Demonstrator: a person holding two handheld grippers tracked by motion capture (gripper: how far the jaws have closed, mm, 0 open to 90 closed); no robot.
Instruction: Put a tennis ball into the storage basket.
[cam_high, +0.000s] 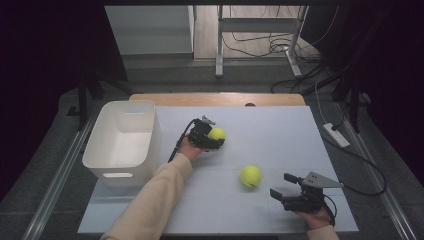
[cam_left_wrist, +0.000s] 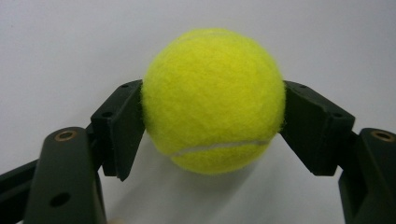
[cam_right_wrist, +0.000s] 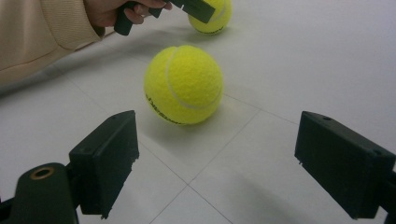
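The held tennis ball (cam_left_wrist: 214, 100) is a fuzzy yellow felt sphere with a white seam; the left gripper (cam_high: 212, 136) has its flat black pads pressed on both sides of it, near the centre of the pale table (cam_high: 280, 130). The ball's underside is shadowed, so contact with the table cannot be judged. At 4 o'clock from it lies a second tennis ball (cam_high: 251, 175), free, its dark print too small to read. The right gripper (cam_high: 282, 186) rests low at 3 o'clock of that ball, jaws spread wide, nothing between them. A smooth white plastic bin (cam_high: 125, 142) stands at 9 o'clock. The cream sleeve (cam_high: 150, 200) is cropped at the lower edge.
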